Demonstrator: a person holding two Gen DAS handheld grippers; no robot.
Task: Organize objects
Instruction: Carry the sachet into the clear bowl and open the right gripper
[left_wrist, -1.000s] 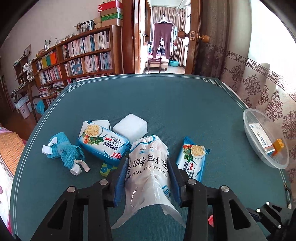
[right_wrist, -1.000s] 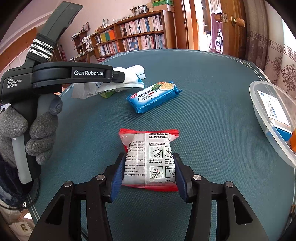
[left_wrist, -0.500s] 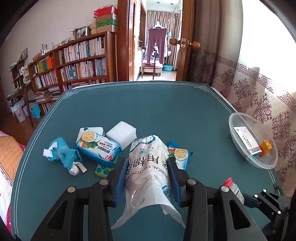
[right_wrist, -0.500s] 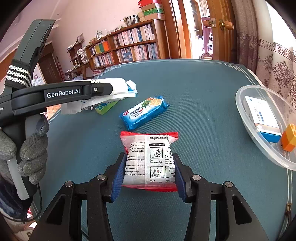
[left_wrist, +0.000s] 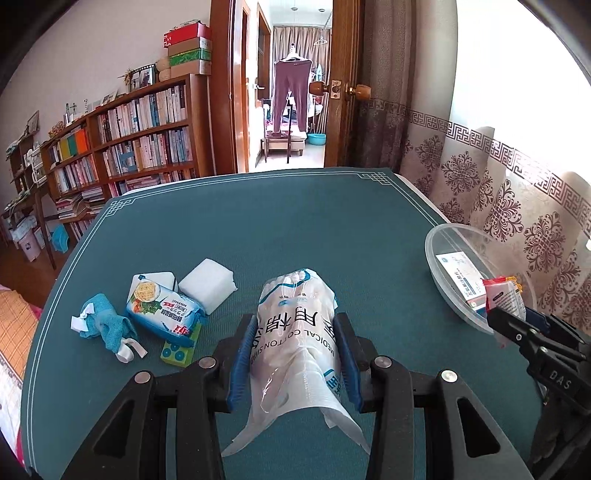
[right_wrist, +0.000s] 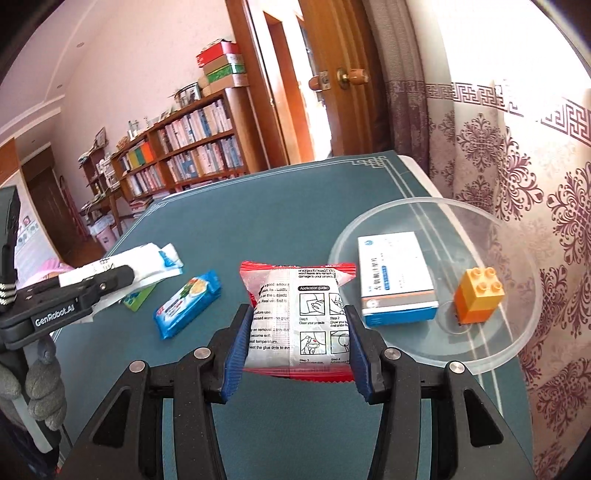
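Green table (left_wrist: 258, 229), largest thing in view. Clear bowl (right_wrist: 517, 354) at its 3 o'clock edge already holds a white-and-blue box (right_wrist: 395, 280) and an orange block (right_wrist: 478, 295): two items sorted, by my reading.

In transit: left gripper (left_wrist: 295, 354) clenched on the cotton swab bag (left_wrist: 295, 325), lifted at 6 o'clock. Right gripper (right_wrist: 295, 347) clenched on the red-edged packet (right_wrist: 299, 314), just beside the bowl's rim, likely next in.

Left on the table around 9 o'clock: two biscuit packs (left_wrist: 164, 310), white sponge (left_wrist: 208, 284), blue cloth (left_wrist: 105, 321), green block (left_wrist: 179, 350). Roughly a third done, I judge.
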